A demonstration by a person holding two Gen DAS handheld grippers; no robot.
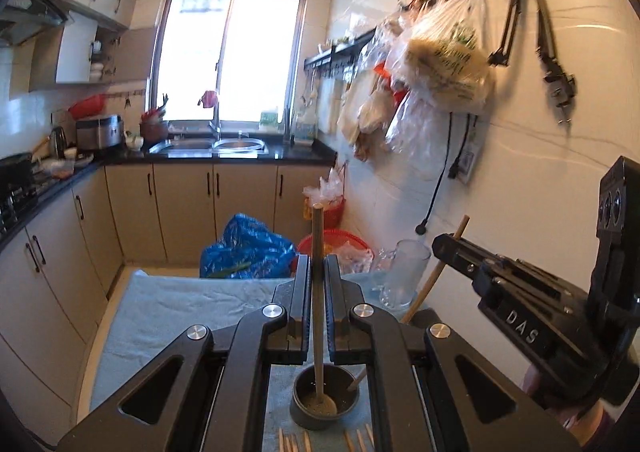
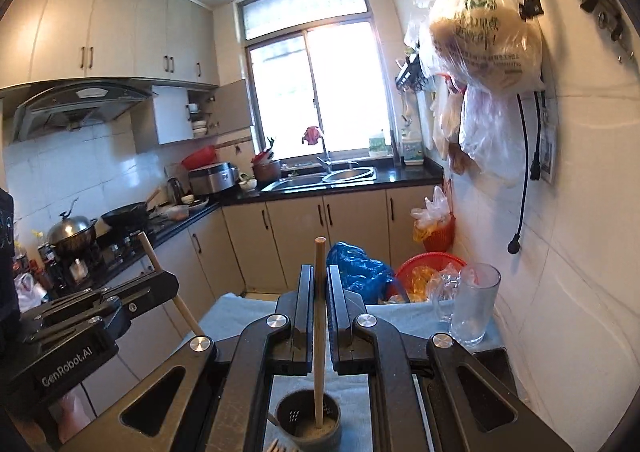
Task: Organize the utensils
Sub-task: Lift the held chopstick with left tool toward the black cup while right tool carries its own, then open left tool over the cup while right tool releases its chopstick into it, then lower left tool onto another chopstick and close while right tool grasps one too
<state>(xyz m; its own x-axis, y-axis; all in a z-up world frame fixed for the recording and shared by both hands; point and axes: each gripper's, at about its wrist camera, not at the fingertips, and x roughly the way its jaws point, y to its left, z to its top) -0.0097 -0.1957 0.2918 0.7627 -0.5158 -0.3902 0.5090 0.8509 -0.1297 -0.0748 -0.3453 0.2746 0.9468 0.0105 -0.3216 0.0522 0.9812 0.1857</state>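
Over on the left of the left wrist view, a dark counter (image 1: 48,179) runs along the wall, with a silver rice cooker (image 1: 100,131) standing on it. Tan cupboards (image 1: 176,207) sit below it. Further right, a bright window (image 1: 228,59) shines above the sink (image 1: 224,145).

At the bottom middle, the left gripper (image 1: 318,268) is pinching a wooden stick (image 1: 318,252) that stands straight up (its top pokes out above the claw). The low end of the stick goes down into a small dark cup (image 1: 324,404). The cup stands on a pale blue cloth (image 1: 180,312). More thin sticks (image 1: 292,442) lie flat on the cloth at the very bottom edge.

A blue bag (image 1: 248,248) and a red basket (image 1: 340,242) sit past the far end of the cloth. A clear glass mug (image 1: 406,272) stands on the cloth to the right of the claw.

On the right side, the right gripper (image 1: 444,248) comes in from the edge, pressed shut on a second wooden stick (image 1: 436,272) that leans. Big plastic bags (image 1: 444,51) hang from hooks on the white wall above.

In the right wrist view, the left claw shows at the left with its leaning stick, and a wok (image 2: 124,213) sits on the stove behind it. In the middle, the right claw's stick (image 2: 319,312) dips into the dark cup too.
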